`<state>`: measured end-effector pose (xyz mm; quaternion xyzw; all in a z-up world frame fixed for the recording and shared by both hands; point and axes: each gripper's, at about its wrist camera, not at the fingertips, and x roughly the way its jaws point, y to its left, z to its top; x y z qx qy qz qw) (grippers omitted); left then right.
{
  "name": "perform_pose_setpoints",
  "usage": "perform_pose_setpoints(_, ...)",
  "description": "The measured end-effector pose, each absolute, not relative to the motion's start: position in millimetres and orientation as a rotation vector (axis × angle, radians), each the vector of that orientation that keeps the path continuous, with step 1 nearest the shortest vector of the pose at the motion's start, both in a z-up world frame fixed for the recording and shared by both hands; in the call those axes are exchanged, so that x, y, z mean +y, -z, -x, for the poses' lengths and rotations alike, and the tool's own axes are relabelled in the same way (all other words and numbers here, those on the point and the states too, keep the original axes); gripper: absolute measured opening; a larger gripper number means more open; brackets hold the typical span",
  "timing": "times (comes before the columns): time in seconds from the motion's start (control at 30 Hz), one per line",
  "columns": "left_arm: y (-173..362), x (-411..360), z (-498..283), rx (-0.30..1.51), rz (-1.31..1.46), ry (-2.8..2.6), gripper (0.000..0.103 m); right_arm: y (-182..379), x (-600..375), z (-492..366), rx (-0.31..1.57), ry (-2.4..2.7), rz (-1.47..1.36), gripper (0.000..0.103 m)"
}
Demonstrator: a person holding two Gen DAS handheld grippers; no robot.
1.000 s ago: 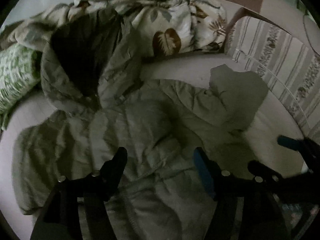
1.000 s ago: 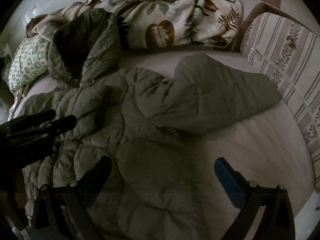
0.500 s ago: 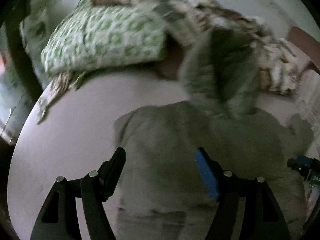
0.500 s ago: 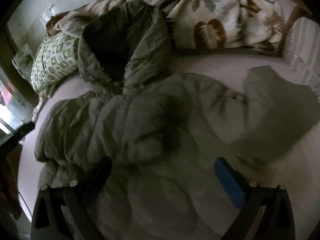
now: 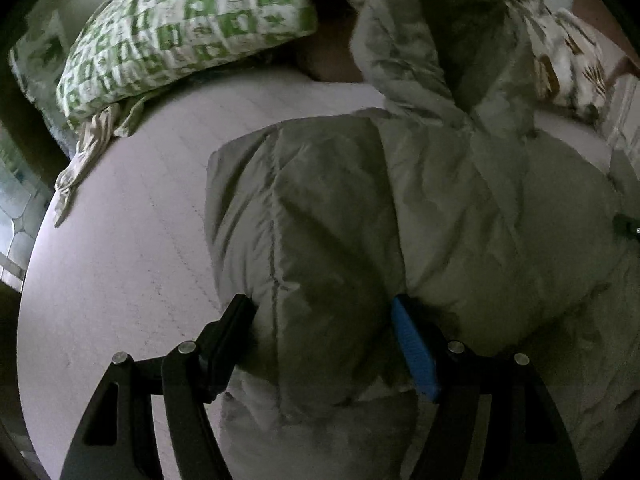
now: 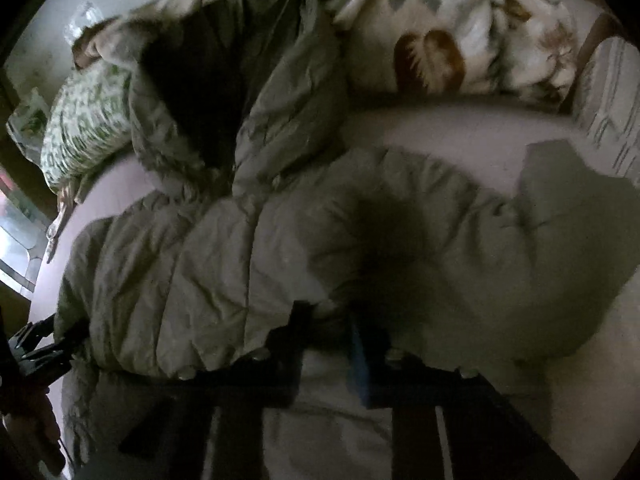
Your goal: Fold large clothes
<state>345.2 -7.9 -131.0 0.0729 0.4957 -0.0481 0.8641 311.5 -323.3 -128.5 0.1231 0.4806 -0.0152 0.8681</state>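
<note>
An olive padded coat [image 5: 440, 220] with a fur-trimmed hood [image 6: 192, 92] lies spread on the bed. My left gripper [image 5: 324, 328] is down at the coat's left side. Its jaws stand apart, and a puffy fold of the coat fills the gap between them. My right gripper [image 6: 328, 332] sits at the coat's [image 6: 240, 272] near hem. Its jaws are closing, and a ridge of the fabric is pinched between the narrow fingers. One sleeve [image 6: 568, 200] lies flat to the right. The left gripper's frame [image 6: 36, 344] shows at the edge of the right wrist view.
A green checked pillow [image 5: 188, 28] and a leaf-print blanket [image 6: 440, 40] lie at the head of the bed behind the hood. Pale sheet [image 5: 120, 260] stretches left of the coat to the mattress edge. A striped cushion [image 6: 612, 100] stands at the right.
My left gripper swung left and sank onto the coat's left side, now straddling a fold. My right gripper moved in over the hem and its wide jaws closed on the fabric.
</note>
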Motion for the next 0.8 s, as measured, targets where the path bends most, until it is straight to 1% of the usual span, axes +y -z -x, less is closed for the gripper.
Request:
perform_pose_setpoints(0.2, 143, -25, -337, 1.022, -0.255, 0.080, 0.074, 169, -326, -317, 1.091, 0.083, -0.212, 0.021)
perform_pose_setpoints(0.3, 142, -27, -334, 1.010, -0.271, 0.065, 0.074, 166, -324, -317, 1.081, 0.097, -0.216, 0.021)
perform_pose_setpoints(0.37, 141, -28, -332, 1.004, -0.275, 0.065, 0.074, 161, -324, -314, 1.077, 0.092, -0.230, 0.024)
perform_pose_setpoints(0.4, 140, -28, -329, 1.001, -0.279, 0.064, 0.074, 159, -326, -312, 1.075, 0.089, -0.237, 0.030)
perform_pose_setpoints(0.47, 141, -30, -326, 0.994, -0.295, 0.062, 0.074, 154, -330, -306, 1.066, 0.084, -0.251, 0.070)
perform_pose_setpoints(0.5, 142, -31, -323, 0.991, -0.305, 0.059, 0.074, 151, -334, -300, 1.048, 0.076, -0.273, 0.093)
perform_pose_setpoints(0.67, 142, -33, -319, 0.994, -0.316, 0.050, 0.074, 129, -357, -270, 0.990, 0.050, -0.308, 0.093)
perform_pose_setpoints(0.8, 131, -29, -313, 0.956, -0.291, 0.044, 0.074, 117, -404, -246, 0.976, 0.105, -0.336, 0.093)
